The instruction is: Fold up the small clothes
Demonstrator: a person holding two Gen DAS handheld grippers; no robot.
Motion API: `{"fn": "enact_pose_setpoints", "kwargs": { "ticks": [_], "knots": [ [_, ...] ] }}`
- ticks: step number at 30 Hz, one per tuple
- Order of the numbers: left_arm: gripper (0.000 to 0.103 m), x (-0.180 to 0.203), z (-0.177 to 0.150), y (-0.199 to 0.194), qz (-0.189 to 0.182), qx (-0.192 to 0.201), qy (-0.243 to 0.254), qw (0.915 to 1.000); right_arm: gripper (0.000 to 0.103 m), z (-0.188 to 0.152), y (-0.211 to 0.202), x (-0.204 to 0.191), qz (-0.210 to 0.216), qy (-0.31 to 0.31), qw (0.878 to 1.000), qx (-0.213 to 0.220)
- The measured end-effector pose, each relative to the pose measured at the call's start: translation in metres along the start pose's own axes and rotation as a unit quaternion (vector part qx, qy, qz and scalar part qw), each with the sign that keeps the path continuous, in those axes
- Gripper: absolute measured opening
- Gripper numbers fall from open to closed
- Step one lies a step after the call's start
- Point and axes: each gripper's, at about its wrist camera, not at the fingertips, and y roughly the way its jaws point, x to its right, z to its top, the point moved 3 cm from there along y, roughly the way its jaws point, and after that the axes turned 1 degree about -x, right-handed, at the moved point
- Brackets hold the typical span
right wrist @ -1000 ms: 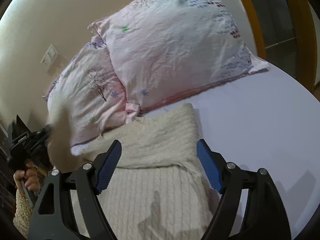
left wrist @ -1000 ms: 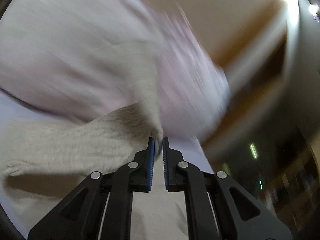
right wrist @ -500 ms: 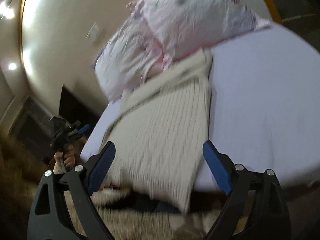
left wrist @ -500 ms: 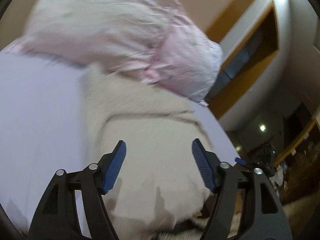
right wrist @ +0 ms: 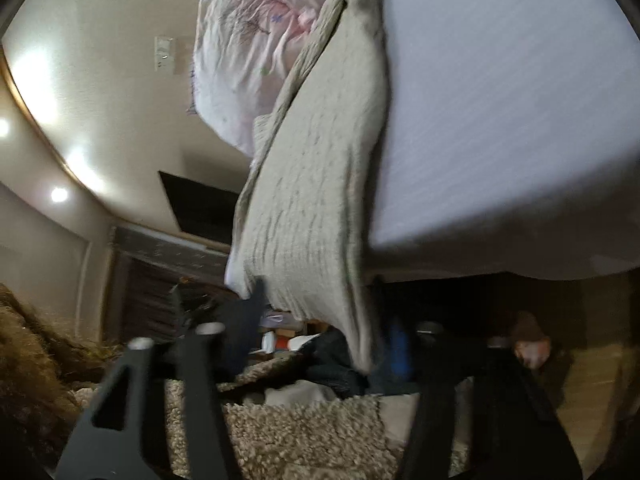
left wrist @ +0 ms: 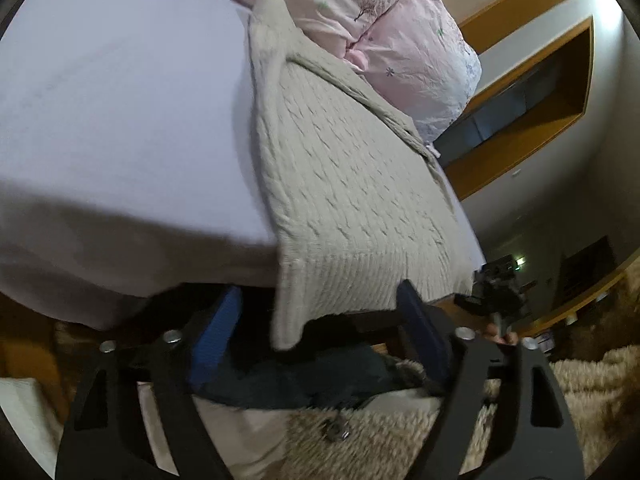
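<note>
So far, the cream cable-knit sweater [left wrist: 352, 184] is laid along the lavender bed sheet [left wrist: 120, 100], with sleeves seemingly folded in and its hem hanging over the bed edge at lower centre. A crosswise fold is judged still needed. Both the left gripper [left wrist: 320, 332] and the right gripper [right wrist: 320, 336] are held wide and empty below the hem. Pink pillows [left wrist: 400, 40] lie at the top, and a shaggy rug [right wrist: 300, 432] at the bottom.

Blurred tongs [right wrist: 320, 328] — seemingly parted — below sweater [right wrist: 316, 184] hem.
</note>
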Motion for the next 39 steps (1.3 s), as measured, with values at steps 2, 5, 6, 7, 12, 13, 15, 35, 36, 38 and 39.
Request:
{"fn": "enact_pose_setpoints", "kwargs": {
  "ticks": [2,5,6,7,12,13,15,35,36,38,39],
  "knots": [
    [0.049,-0.002,-0.003,0.008,-0.002,-0.003,-0.009,1.0,0.014,-0.001,0.005,-0.004,0.006,-0.01,1.0,-0.002],
    [0.009,-0.006,-0.004,0.013,-0.025,-0.004,-0.036,0.999,0.007,-0.002,-0.001,-0.017,0.013,-0.035,0.999,0.006],
    [0.007,-0.005,-0.005,0.01,-0.038,0.0,-0.041,0.9985,0.007,-0.001,-0.005,-0.024,0.016,-0.043,0.999,0.013],
    [0.007,0.0,-0.004,0.005,-0.049,0.005,-0.035,0.9982,0.007,0.003,-0.01,-0.036,0.02,-0.06,0.998,0.023],
    [0.006,0.044,0.044,-0.03,-0.087,0.061,0.029,0.9939,0.006,0.051,-0.027,-0.105,0.018,-0.158,0.985,0.073],
    [0.006,0.053,0.066,-0.034,-0.084,0.078,0.044,0.9925,0.006,0.072,-0.029,-0.124,0.013,-0.185,0.979,0.087],
    [0.006,0.061,0.115,-0.037,-0.063,0.123,0.052,0.989,0.006,0.108,-0.029,-0.149,0.006,-0.217,0.969,0.113],
    [0.087,-0.038,0.264,0.059,0.129,0.101,-0.066,0.9843,0.098,0.292,0.012,-0.07,-0.182,-0.101,0.923,0.325],
    [0.084,-0.042,0.26,0.065,0.122,0.086,-0.074,0.986,0.098,0.293,0.014,-0.063,-0.182,-0.087,0.927,0.316],
    [0.081,-0.045,0.256,0.077,0.13,0.069,-0.075,0.9862,0.098,0.297,0.017,-0.055,-0.169,-0.066,0.937,0.3],
    [0.078,-0.047,0.253,0.085,0.139,0.06,-0.074,0.9857,0.098,0.299,0.017,-0.054,-0.166,-0.065,0.938,0.298]
  ]
}}
